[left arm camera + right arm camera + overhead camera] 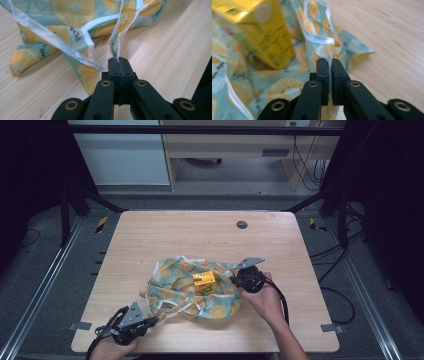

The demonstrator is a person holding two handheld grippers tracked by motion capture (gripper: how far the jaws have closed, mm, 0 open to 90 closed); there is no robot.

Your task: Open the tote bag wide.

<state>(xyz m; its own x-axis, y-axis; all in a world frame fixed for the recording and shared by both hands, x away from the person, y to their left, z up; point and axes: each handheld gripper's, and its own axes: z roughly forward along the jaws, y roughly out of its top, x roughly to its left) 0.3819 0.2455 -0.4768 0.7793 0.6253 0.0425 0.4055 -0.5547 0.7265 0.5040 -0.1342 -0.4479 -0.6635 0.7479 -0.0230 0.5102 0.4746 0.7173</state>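
You're at a light wood-grain table point(150, 235) with a small dark round cap point(242, 224) near its far edge. Grey floor around it, metal rails point(45, 285) on both sides, black frame posts, cables point(345, 305) trailing on the right, a pale cabinet point(230, 145) behind. The lemon-print fabric bag point(190, 295) lies crumpled at the table's middle-front, with a yellow carton point(204, 282) on it. Your left gripper point(120, 62), at the near-left corner, is clamped on the bag's white-edged strap point(117, 35). Your right gripper point(330, 62), at the bag's right edge, has jaws pinched nearly together on the bag's fabric just beside the carton.
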